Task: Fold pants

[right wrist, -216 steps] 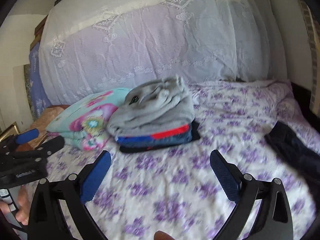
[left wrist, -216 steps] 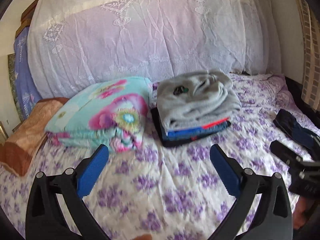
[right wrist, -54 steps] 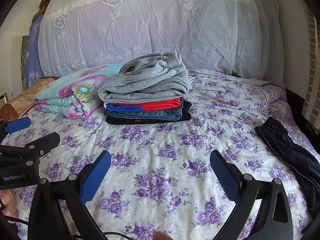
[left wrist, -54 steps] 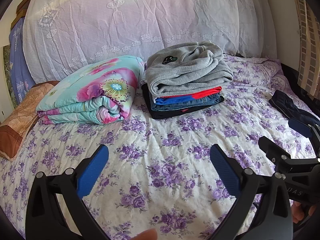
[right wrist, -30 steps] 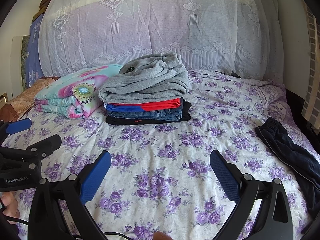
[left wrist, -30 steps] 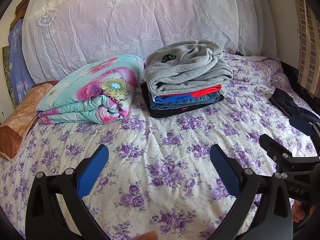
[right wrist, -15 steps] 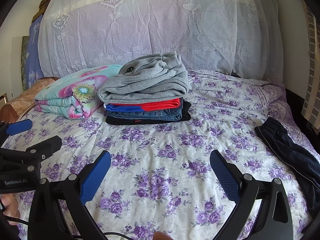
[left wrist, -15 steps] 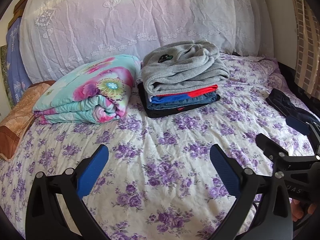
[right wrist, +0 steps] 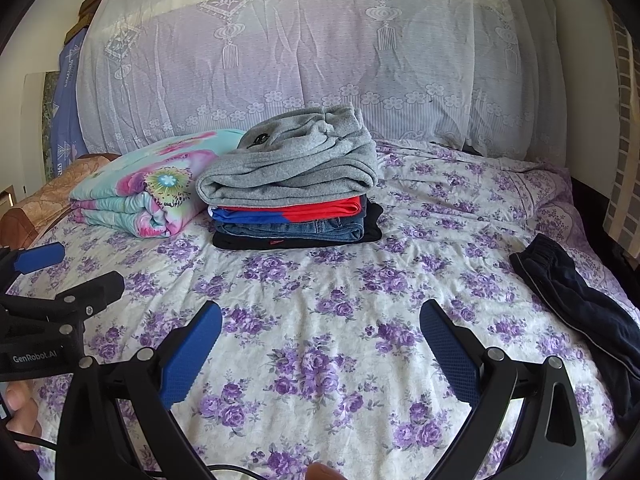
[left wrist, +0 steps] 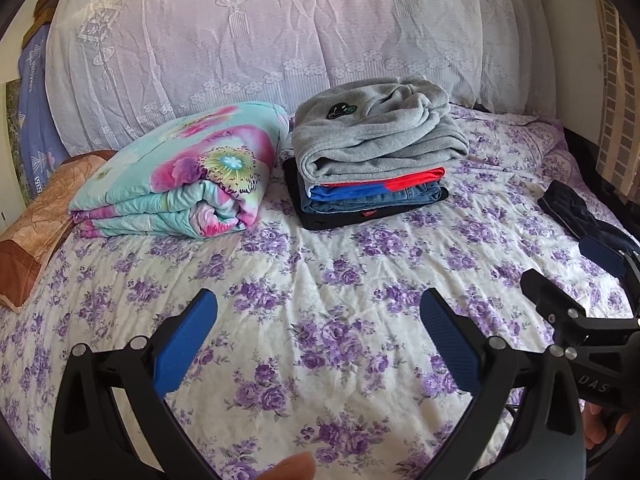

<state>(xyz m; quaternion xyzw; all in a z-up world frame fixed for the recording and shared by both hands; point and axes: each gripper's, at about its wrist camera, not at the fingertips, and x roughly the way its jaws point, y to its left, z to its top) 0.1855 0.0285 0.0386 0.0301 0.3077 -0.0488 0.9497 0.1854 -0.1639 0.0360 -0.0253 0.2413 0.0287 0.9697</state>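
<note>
Lying crumpled along the bed's right edge, the dark navy pants (right wrist: 576, 304) show a gathered elastic waistband and a thin pale side stripe. Both the left gripper (left wrist: 318, 330) and right gripper (right wrist: 320, 336) hover over the floral-print bedsheet (right wrist: 340, 288), jaws spread wide, ribbed blue pads (right wrist: 448, 352) empty. Toward the head edge sits a stack of folded clothes (right wrist: 292, 192), fleecy grey on top, beside a rolled floral quilt (left wrist: 180, 176).

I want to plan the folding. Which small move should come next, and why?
Probably swing the right gripper right toward the dark pants: they lie crumpled at the bed's right edge, and both grippers, left gripper too, are open and empty.
</note>
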